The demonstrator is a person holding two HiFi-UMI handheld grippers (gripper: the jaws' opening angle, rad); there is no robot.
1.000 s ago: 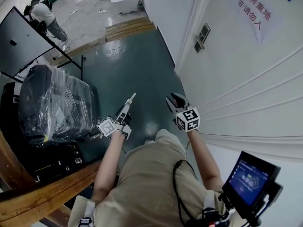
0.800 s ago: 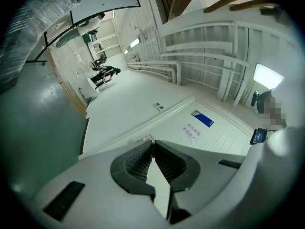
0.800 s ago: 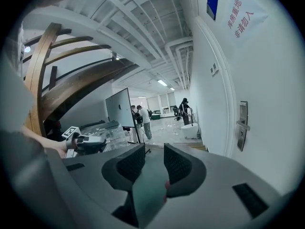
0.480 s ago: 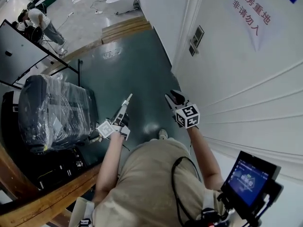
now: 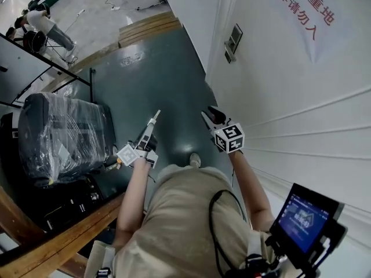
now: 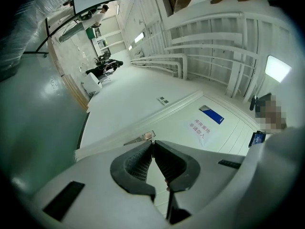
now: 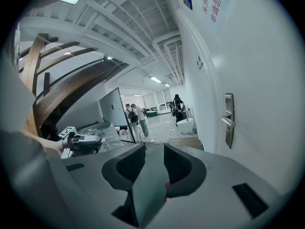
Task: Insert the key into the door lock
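My left gripper (image 5: 153, 121) is shut on a small metal key (image 6: 139, 138), whose blade sticks out past the jaw tips and shows as a pale tip (image 5: 157, 114) in the head view. The left gripper (image 6: 152, 142) points level along the white door (image 6: 143, 104). The door's lock plate with its handle (image 5: 233, 39) sits further ahead on the door, and also appears in the right gripper view (image 7: 229, 119) and, small, in the left gripper view (image 6: 163, 99). My right gripper (image 5: 210, 116) is close beside the door, and it (image 7: 154, 147) stands open with nothing in it.
A plastic-wrapped dark case (image 5: 62, 133) and a wooden rail (image 5: 52, 245) stand at the left. A black board (image 5: 26, 68), a wooden step (image 5: 145, 28) and people (image 7: 136, 119) lie ahead. A paper sign (image 5: 307, 13) hangs on the door; a monitor (image 5: 304, 222) shows at the lower right.
Both grippers have moved forward along the green floor beside the door, and the lock plate now lies nearer. The left jaws stay shut on the key and the right stays open.
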